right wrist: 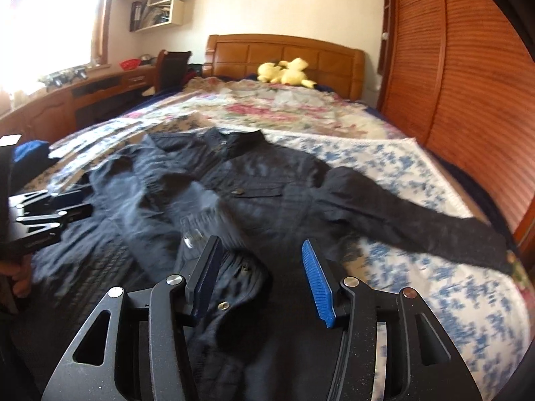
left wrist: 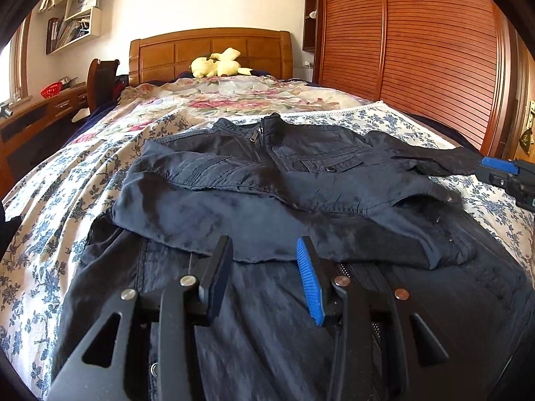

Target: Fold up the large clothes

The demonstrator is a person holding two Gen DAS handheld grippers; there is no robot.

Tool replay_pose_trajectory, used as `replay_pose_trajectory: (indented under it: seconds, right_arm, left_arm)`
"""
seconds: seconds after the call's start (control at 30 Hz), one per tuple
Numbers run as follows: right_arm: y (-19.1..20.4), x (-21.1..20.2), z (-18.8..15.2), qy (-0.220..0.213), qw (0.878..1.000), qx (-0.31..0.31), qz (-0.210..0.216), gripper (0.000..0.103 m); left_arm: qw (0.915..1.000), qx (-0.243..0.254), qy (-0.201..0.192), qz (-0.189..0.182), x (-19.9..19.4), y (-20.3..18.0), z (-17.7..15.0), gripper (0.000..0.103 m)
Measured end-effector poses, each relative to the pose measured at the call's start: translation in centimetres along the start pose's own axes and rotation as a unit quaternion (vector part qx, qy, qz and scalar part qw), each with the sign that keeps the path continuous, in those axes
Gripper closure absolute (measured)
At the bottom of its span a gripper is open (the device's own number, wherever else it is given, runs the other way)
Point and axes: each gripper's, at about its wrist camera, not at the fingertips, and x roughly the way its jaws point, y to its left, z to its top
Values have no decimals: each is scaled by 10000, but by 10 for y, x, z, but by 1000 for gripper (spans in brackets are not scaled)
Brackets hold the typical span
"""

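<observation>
A dark navy jacket [left wrist: 301, 180] lies front up on the floral bedspread [left wrist: 67, 193], collar toward the headboard. One sleeve is folded across its body [left wrist: 234, 220]. The other sleeve [right wrist: 418, 220] stretches out to the right. My left gripper [left wrist: 264, 244] hovers open over the jacket's lower half, with nothing between its fingers. My right gripper [right wrist: 261, 244] is open above the folded sleeve's cuff [right wrist: 240, 267], and its pads do not press on the cloth. Each gripper also shows in the other view: the right gripper [left wrist: 498, 170] by the outstretched sleeve's end, the left gripper [right wrist: 77, 205] at the jacket's left side.
A yellow plush toy [left wrist: 219, 63] sits by the wooden headboard [left wrist: 210, 46]. Slatted wardrobe doors [left wrist: 418, 50] run along the bed's right side. A desk [left wrist: 40, 110] and a chair [left wrist: 102, 80] stand to the left. A person's hand [right wrist: 20, 277] holds the left gripper.
</observation>
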Motion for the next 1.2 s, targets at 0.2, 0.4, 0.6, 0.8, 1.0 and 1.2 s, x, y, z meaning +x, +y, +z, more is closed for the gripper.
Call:
replay_pose_trajectory:
  seconds: [0.2, 0.4, 0.6, 0.8, 1.0, 1.2]
  right_arm:
    - [-9, 7, 2, 61, 9998, 208, 35, 52]
    - [20, 20, 2, 155, 9992, -201, 310, 52]
    - [31, 49, -15, 625, 9964, -340, 458, 52]
    - [27, 86, -36, 1407, 9880, -173, 613, 51]
    - [24, 88, -38, 1457, 9880, -201, 465, 48]
    - [26, 87, -38, 1411, 9888, -229, 421, 48]
  left_arm:
    - [10000, -17, 14, 24, 1, 0, -1, 64]
    - [9999, 132, -7, 101, 2, -4, -3, 64]
    - [9999, 134, -11, 98, 1, -3, -4, 64]
    - [9999, 130, 4, 108, 1, -5, -4, 64]
    - [9999, 119, 5, 105, 2, -5, -4, 64]
    - [9998, 203, 19, 59, 1, -8, -4, 64]
